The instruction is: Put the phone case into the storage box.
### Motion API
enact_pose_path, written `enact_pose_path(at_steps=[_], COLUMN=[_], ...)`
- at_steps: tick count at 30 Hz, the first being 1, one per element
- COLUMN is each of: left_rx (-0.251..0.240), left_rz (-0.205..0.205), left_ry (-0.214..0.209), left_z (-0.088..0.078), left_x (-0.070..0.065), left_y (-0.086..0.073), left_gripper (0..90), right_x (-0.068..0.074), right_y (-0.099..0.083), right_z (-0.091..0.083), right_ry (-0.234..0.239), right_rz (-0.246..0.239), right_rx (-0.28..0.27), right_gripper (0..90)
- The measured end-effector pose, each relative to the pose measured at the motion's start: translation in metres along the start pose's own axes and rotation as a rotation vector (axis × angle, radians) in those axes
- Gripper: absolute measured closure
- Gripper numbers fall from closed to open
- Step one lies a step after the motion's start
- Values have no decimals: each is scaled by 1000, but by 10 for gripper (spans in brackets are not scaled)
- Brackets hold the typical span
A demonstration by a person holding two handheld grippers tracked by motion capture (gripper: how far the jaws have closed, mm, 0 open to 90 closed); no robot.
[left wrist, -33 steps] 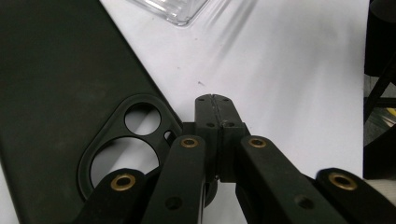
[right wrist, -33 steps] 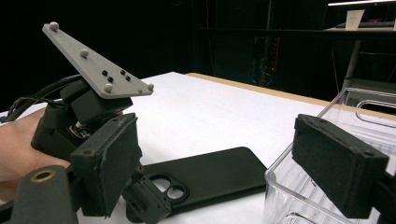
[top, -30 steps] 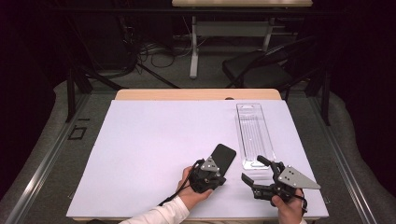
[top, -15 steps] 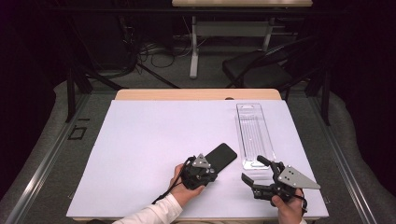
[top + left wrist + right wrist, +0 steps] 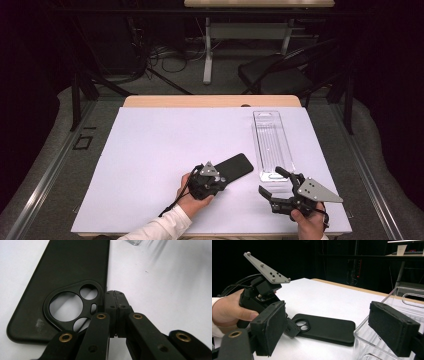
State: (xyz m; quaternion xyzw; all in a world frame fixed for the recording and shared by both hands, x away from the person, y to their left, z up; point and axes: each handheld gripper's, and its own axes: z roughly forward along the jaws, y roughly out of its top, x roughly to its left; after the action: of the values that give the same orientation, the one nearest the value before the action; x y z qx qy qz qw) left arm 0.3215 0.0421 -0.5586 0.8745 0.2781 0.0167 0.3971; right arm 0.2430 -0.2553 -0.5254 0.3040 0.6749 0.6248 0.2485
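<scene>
Since the earlier frames, the black phone case has swung from a steep diagonal to a flatter one, its far end now pointing more to the right, and the left hand-held gripper has slid a little to the left with it. The right hand-held gripper has kept its place.

The case lies flat on the white tabletop, near the front edge and somewhat right of the middle, with its camera cutout at the near-left end. In the left gripper view the left hand-held gripper's jaws are closed tight against each other, and their tips sit right at the long edge of the case beside the cutout, touching it or nearly so; nothing is between them. The case spreads away to the left of those tips in that view.

The right hand-held gripper rests at the near right of the tabletop with its jaws standing wide apart and empty. In the right gripper view the case lies between and beyond the two pads. A clear plastic tray lies lengthwise just right of the case, its near end close to the right hand-held gripper's far jaw.
</scene>
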Motion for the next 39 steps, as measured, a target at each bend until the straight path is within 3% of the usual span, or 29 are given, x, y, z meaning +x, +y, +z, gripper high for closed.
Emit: enact_pose_path(at_steps=[6, 21, 28, 35, 39], left_rx=[2, -27, -55, -50, -60], left_rz=[-7, -25, -31, -23, -25], left_ry=[17, 7, 7, 14, 20], left_z=[-1, -9, -19, -25, -27], left_x=[3, 8, 13, 16, 19], left_y=[0, 5, 15, 22, 24], left_gripper=[900, 898, 827, 777, 683], right_x=[0, 0, 0, 0, 0], right_y=[0, 0, 0, 0, 0], right_z=[0, 0, 0, 0, 0], right_ry=[1, 2, 2, 2, 3], right_rz=[-1, 0, -1, 0, 2], right_rx=[1, 1, 4, 5, 6], right_gripper=[143, 143, 142, 142, 142])
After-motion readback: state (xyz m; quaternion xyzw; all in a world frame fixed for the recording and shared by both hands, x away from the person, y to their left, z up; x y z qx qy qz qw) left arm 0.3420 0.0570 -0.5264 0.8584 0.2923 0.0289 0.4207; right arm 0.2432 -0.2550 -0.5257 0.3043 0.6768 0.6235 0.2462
